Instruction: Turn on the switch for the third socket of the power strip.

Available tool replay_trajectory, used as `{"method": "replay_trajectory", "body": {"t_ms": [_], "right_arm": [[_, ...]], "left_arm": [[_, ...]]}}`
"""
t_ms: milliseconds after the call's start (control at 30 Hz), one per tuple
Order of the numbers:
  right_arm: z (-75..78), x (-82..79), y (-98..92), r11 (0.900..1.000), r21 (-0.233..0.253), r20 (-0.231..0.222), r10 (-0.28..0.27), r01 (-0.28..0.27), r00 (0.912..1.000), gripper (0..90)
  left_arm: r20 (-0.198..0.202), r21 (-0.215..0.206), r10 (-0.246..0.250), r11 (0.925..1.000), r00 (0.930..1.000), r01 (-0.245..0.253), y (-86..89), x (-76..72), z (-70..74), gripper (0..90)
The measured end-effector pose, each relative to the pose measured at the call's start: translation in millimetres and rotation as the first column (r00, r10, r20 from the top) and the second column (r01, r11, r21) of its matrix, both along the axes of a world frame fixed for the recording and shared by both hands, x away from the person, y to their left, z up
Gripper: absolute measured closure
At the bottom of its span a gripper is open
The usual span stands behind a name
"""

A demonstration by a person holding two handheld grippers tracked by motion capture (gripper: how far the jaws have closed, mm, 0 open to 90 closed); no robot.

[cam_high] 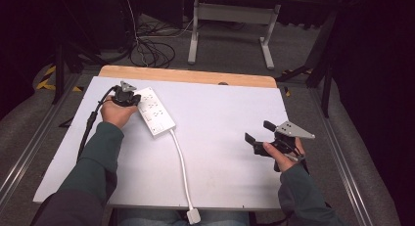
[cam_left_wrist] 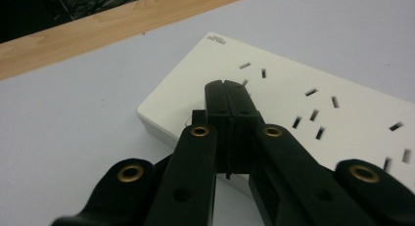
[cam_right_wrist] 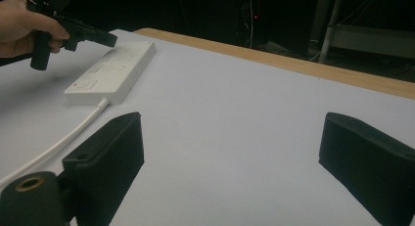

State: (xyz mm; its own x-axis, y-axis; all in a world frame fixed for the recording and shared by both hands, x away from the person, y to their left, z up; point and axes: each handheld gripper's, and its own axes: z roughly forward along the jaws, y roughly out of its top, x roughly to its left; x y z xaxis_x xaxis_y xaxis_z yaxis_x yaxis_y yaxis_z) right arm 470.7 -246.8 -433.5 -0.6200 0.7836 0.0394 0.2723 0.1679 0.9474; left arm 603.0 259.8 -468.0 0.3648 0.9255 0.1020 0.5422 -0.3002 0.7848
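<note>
A white power strip point(cam_high: 155, 112) lies at the table's left, slanted, and its white cable point(cam_high: 182, 162) runs toward the near edge, ending in a plug point(cam_high: 193, 216). My left gripper point(cam_high: 133, 99) is at the strip's far end. In the left gripper view its jaws are shut together, with the tips point(cam_left_wrist: 226, 87) over the strip's top face point(cam_left_wrist: 313, 106) near a corner; contact is unclear. My right gripper point(cam_high: 258, 130) hovers over bare table at the right. Its jaws stand wide apart with nothing between them point(cam_right_wrist: 235, 138). The strip point(cam_right_wrist: 112, 72) and left gripper point(cam_right_wrist: 105, 38) lie beyond.
The white tabletop point(cam_high: 220, 113) has a wooden strip point(cam_high: 186, 75) along its far edge. Behind it are a grey floor, loose cables point(cam_high: 151, 52) and the legs of another table point(cam_high: 230, 20). Metal rails run along both sides of the table.
</note>
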Motion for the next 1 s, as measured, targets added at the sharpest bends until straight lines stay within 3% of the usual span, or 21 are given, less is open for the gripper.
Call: {"method": "replay_trajectory", "body": {"t_ms": [167,667,867,1000], "right_arm": [[0.3,-1.1,0.2,1.000,0.003,-0.001,-0.002,0.002,1.0000,10.0],[0.3,-1.9,0.4,1.000,0.007,0.000,-0.006,0.006,1.0000,9.8],[0.6,-1.4,-0.3,1.000,0.009,0.004,-0.006,0.006,1.0000,9.8],[0.8,-1.9,0.4,1.000,0.008,0.002,-0.005,0.005,1.0000,9.8]], "left_arm": [[-0.006,0.020,-0.008,0.9998,0.9999,0.008,-3.1,0.3,-2.6,89.9],[-0.001,0.017,-0.004,0.9998,1.0000,0.004,-2.9,0.4,-3.8,89.9],[-0.004,0.042,-0.007,0.9991,1.0000,0.007,-9.0,-2.0,-5.4,90.0],[0.002,0.021,-0.003,0.9998,1.0000,0.003,-7.4,-2.7,-6.6,89.9]]}}
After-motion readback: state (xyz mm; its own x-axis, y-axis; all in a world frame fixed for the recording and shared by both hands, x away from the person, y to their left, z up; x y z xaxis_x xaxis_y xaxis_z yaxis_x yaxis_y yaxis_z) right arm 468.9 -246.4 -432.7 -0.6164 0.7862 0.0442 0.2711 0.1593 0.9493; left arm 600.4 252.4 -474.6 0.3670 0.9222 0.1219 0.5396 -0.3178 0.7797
